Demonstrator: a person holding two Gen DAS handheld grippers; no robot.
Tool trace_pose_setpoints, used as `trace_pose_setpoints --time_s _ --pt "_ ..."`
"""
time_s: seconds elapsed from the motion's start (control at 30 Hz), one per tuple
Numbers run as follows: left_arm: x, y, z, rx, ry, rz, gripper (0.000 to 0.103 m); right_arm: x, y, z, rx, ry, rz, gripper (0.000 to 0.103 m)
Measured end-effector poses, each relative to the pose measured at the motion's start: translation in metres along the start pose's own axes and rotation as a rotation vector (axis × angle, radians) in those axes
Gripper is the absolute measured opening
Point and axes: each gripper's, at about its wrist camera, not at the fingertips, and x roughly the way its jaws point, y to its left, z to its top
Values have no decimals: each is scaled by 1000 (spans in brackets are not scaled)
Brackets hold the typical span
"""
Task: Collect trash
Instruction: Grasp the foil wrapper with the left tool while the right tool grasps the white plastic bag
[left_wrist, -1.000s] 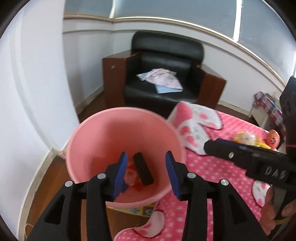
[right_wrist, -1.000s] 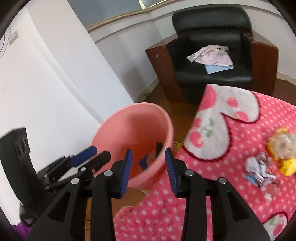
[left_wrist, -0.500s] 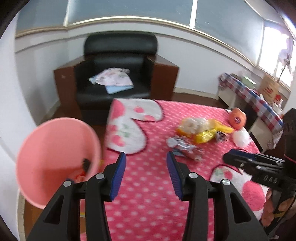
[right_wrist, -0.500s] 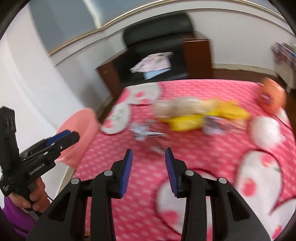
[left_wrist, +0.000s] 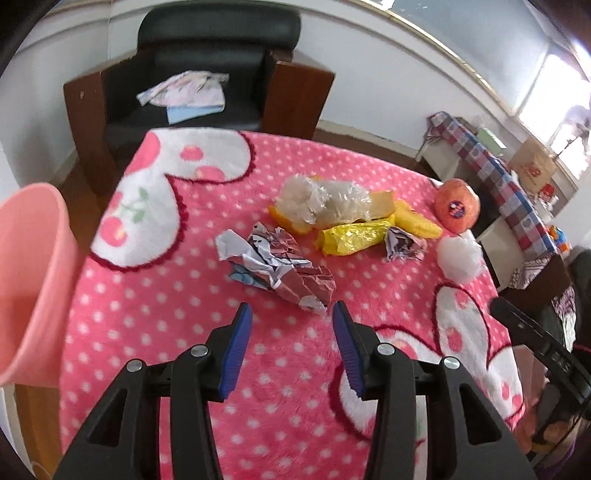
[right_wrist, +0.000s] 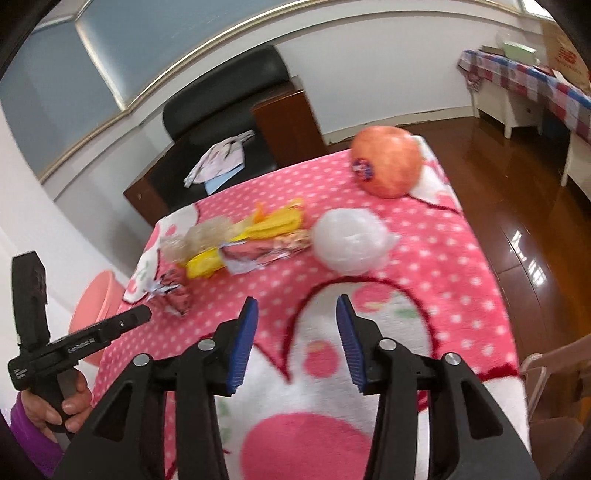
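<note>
Landmark: the crumpled printed wrapper (left_wrist: 275, 267) mid-worktop, on the pink polka-dot fleece cover (left_wrist: 155, 317). Going left to right from it:

Far left of it, past the worktop edge, pink plastic bin (left_wrist: 31, 280), smooth, flared rim, tilted in this view.

Left gripper (left_wrist: 291, 341) just short of the wrapper, jaws wide, nothing between them. The wrapper is creased paper or foil, probably very light and springy; likely best pinched across the raised fold at its near end.

Beyond it, clear crinkled plastic bag (left_wrist: 325, 201) lying over orange peel pieces; soft, slippery, would likely collapse under a pinch.

Right of the wrapper, yellow plastic packet (left_wrist: 352, 236), glossy and limp, then a small crumpled foil scrap (left_wrist: 404, 243).

Further right, white plastic wad (right_wrist: 349, 245), rounded, puffy, likely weightless; grab its bulging middle.

Right gripper (right_wrist: 297, 343) near the wad, jaws opening, empty.

Far right of the wrapper, round orange-pink fruit (right_wrist: 386, 166) with sticker: firm, smooth, heavier, possibly not trash.
</note>
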Motion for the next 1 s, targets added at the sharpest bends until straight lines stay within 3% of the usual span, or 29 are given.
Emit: trace_pose_setpoints --time_s 0.27,0.47,0.53,0.7,0.93,1.0 --pt "26 3 14 -122 33 57 44 5 -32 25 60 -30 3 49" --pt "28 -5 15 -85 24 52 14 28 -36 48 51 -16 28 51" --pt "24 -7 13 -57 12 61 11 38 -36 51 54 0 34 51" --pt "14 -1 9 -38 -2 53 9 58 -38 51 61 53 26 51" --pt "-4 3 4 -6 -30 38 8 58 -42 42 77 76 20 51" --pt "-9 2 1 8 -38 33 8 53 -46 38 94 71 28 43"
